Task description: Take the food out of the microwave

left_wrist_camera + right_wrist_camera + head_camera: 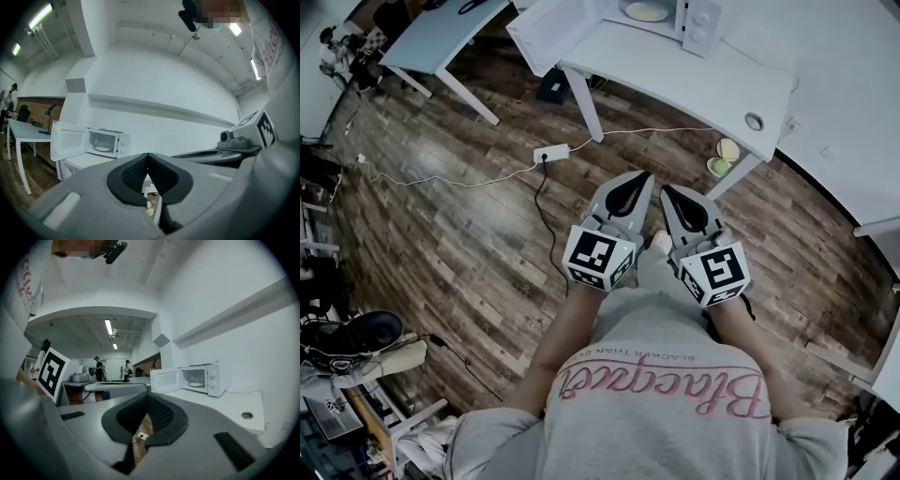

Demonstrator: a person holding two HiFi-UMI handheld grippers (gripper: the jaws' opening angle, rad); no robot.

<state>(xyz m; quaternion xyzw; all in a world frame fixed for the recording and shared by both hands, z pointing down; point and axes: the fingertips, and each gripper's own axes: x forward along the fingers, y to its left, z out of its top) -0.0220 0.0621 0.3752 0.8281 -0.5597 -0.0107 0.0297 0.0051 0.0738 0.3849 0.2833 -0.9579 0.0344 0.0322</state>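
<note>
**Item:** food (647, 11), a pale flat portion on a plate, not yet removed.

**Location:** inside the microwave (701, 26), whose door (546, 33) hangs open, at the left end of the white table (675, 89).

**Tongs:** we hold the left gripper (639, 176) and the right gripper (667, 189) level and side by side over the wood floor (469, 234), well apart from the table. Both are clenched on nothing.

**Status, as we judge it:** the door is open. Approach, grasp and removal of the food are all outstanding.

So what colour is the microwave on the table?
White all over. The microwave shows best in the right gripper view.
</note>
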